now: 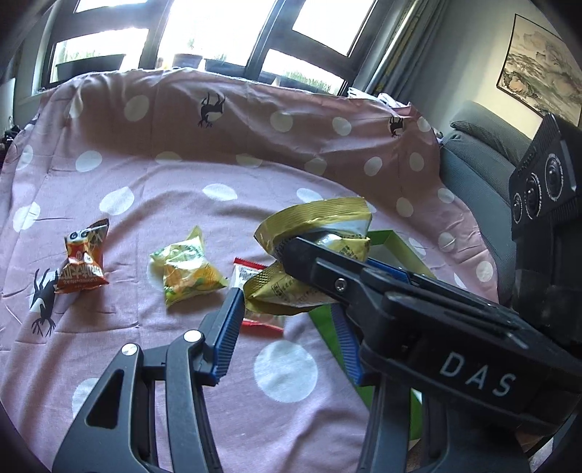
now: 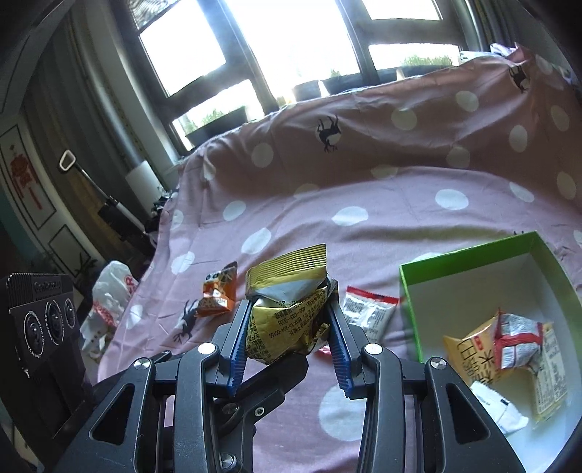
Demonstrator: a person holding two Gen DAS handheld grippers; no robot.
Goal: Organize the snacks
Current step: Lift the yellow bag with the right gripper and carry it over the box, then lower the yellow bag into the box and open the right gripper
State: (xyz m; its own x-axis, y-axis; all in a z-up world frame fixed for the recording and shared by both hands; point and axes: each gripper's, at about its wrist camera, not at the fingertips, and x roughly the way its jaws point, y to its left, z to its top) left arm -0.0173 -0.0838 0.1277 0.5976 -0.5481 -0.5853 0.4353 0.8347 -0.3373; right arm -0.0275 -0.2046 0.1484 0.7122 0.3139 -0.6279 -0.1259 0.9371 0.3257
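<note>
The right hand-held gripper [image 2: 289, 324] pinches the gold packet [image 2: 287, 313], lifted above the bed [image 2: 382, 203]; the green box [image 2: 469, 251] lies just to its right. The left hand-held gripper [image 1: 287, 313] hangs spread, holding nothing.

A broad dark-framed window [image 1: 203, 32] fills the top of both views, glaring white with daylight, and a row of dark planters [image 1: 91, 63] holding green shoots lines its sill. Below it a pink sheet [image 1: 152, 203] with white polka dots and small black deer covers the surface and rises over a backrest. At the right of the left wrist view stand a grey sofa [image 1: 480, 160] and a framed landscape painting [image 1: 542, 69] on a pale wall, while the right wrist view's left side shows a dim wall with a red hanging [image 2: 23, 174] and a white plastic bag [image 2: 109, 294] lower down.
</note>
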